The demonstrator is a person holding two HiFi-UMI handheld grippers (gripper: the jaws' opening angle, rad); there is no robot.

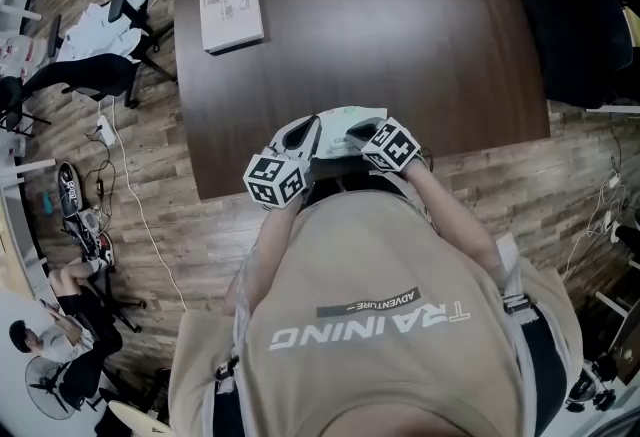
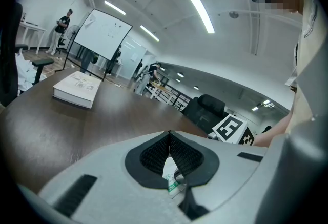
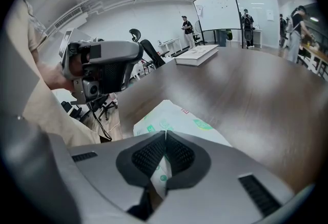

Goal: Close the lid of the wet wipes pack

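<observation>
The wet wipes pack (image 1: 343, 121), white with green print, lies at the near edge of the dark wooden table (image 1: 400, 45), straight in front of me. My left gripper (image 1: 306, 137) is shut on its left end, and a strip of the pack (image 2: 173, 178) shows between the pads. My right gripper (image 1: 356, 134) is shut on the right end, where the pack (image 3: 177, 118) stretches out ahead of the jaws (image 3: 165, 134). The lid is not visible in any view. Each gripper view shows the other gripper: the left gripper (image 3: 102, 72), the right one's marker cube (image 2: 233, 129).
A white book (image 1: 231, 5) lies at the table's far left corner. A black office chair (image 1: 95, 75) stands on the floor to the left, and dark bags (image 1: 585, 25) are at the right. A whiteboard (image 2: 102, 38) and people stand farther off.
</observation>
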